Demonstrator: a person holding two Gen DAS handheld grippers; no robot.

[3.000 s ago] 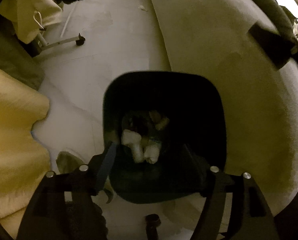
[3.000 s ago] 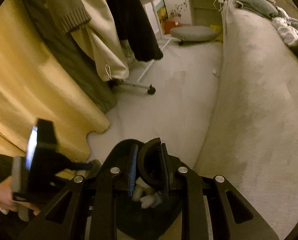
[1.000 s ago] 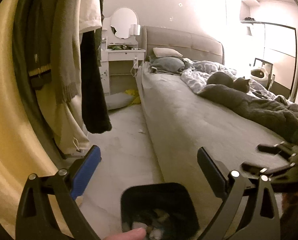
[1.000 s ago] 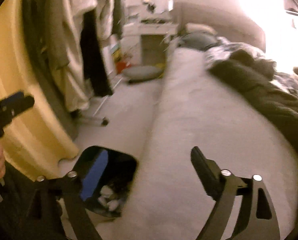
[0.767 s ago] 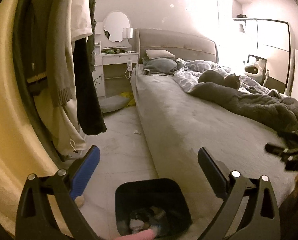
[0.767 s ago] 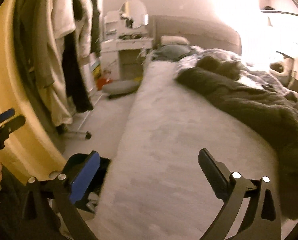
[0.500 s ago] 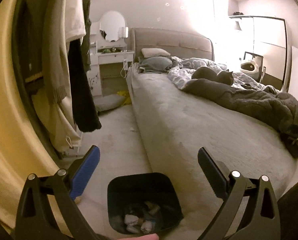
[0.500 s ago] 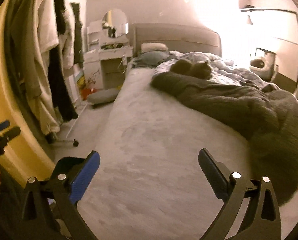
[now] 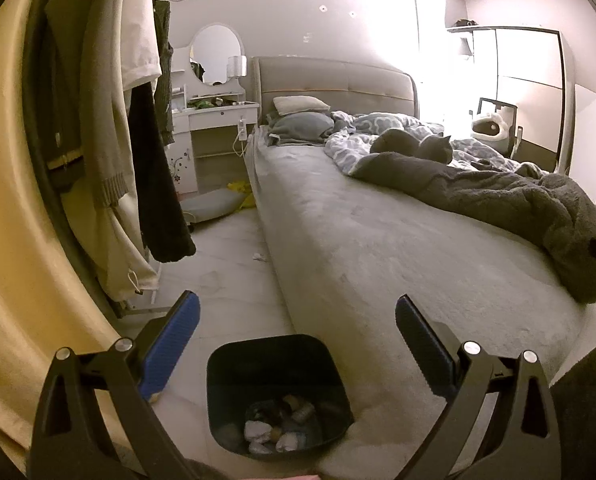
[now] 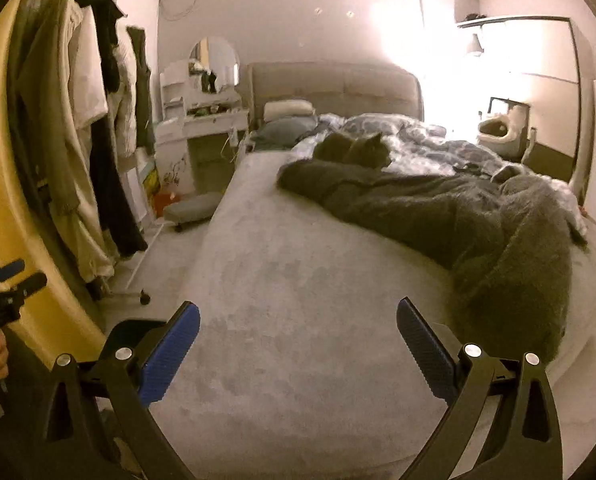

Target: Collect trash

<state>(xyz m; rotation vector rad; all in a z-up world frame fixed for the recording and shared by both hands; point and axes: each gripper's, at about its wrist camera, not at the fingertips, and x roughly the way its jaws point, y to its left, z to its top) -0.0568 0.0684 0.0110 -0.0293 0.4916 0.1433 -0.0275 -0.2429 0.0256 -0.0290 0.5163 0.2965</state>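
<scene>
My left hand-held gripper point(image 9: 296, 322) is spread wide with nothing between its blue-padded and black fingers, and it hangs above the black square plastic trash bin point(image 9: 276, 394), which stands on the pale floor point(image 9: 226, 276) at six o'clock in that view, just beside the long edge of the grey upholstered bed point(image 9: 378, 240). Crumpled white and brown scraps of trash point(image 9: 280, 430) lie in the bottom of the bin. My right hand-held gripper point(image 10: 298, 322) is equally wide apart and empty, held over the bare grey mattress; from there only a corner of the bin shows, at about eight o'clock. A grey cat point(image 10: 352, 150) sits at twelve o'clock on the dark grey fluffy blanket point(image 10: 478, 220). Coats on a clothes rack point(image 9: 110, 120) hang at nine o'clock, with a white dressing bench point(image 9: 214, 124) and its oval mirror beyond.
</scene>
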